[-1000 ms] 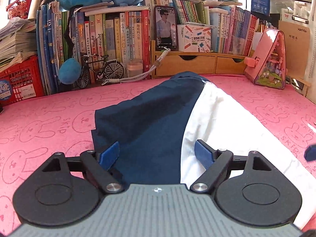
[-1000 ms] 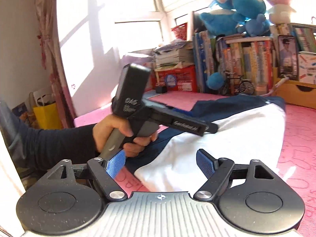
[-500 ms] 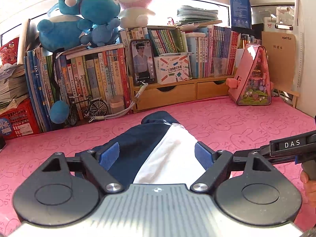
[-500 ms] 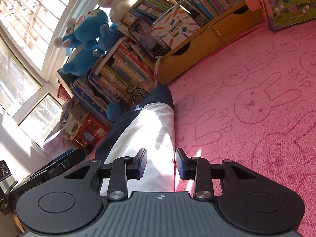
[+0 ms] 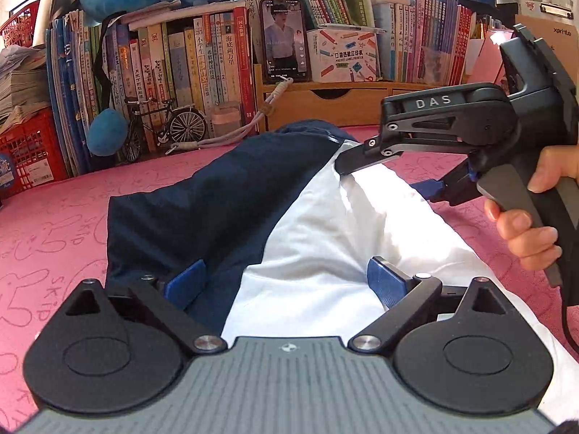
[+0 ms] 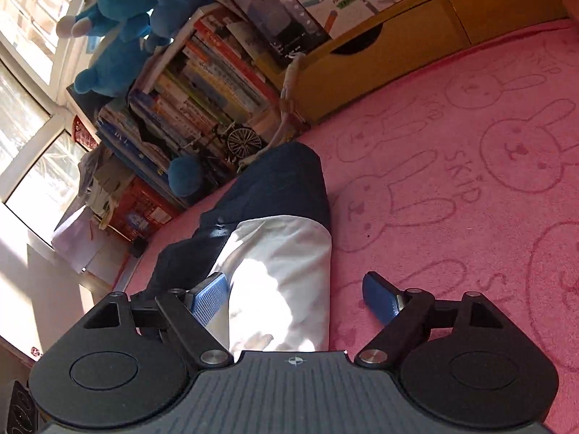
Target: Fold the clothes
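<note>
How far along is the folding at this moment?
Done: the navy and white garment lies on the pink mat as a narrow, lengthwise-folded strip. In hand: nothing; the left gripper and right gripper are both open over its near end. Left: grasping and probably folding it across to shorten it.

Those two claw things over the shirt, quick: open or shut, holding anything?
Left gripper: open, holding nothing, over the navy and white garment.
Right gripper: open, holding nothing, straddling the garment's edge.
</note>
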`<state>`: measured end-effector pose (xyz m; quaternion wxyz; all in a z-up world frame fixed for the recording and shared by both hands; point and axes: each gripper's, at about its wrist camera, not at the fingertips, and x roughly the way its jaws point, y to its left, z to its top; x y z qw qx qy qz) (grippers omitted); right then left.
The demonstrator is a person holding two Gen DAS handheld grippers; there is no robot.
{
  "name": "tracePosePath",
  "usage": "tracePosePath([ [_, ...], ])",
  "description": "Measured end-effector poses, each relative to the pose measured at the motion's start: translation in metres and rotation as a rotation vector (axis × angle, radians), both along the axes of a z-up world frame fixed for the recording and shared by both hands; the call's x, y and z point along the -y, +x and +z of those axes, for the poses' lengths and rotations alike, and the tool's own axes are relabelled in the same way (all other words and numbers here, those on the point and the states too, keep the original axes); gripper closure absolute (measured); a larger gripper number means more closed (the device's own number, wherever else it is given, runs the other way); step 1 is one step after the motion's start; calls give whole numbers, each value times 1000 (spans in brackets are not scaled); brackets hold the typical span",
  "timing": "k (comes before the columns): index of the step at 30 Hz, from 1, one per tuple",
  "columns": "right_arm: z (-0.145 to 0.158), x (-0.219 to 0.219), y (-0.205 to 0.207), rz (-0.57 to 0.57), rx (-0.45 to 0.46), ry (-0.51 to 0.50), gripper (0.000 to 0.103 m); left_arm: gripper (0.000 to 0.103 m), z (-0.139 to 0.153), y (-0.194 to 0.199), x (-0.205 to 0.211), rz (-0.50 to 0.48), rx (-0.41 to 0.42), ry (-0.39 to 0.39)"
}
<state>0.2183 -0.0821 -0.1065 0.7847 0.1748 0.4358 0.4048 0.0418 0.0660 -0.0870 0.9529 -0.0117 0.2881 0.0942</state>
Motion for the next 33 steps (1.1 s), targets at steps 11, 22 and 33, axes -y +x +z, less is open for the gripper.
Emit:
tracePosePath([
  [11,-19,-33,63,-133,-182,56,80,6,0,0,-5,6,-2,-36],
  [22,0,-17,104,-327,-56,105,89,3,1,0,-9,11,-1,-60],
  [33,52,-43,-31,166,332,-189,93,2,3,-3,-10,21,9,-67],
])
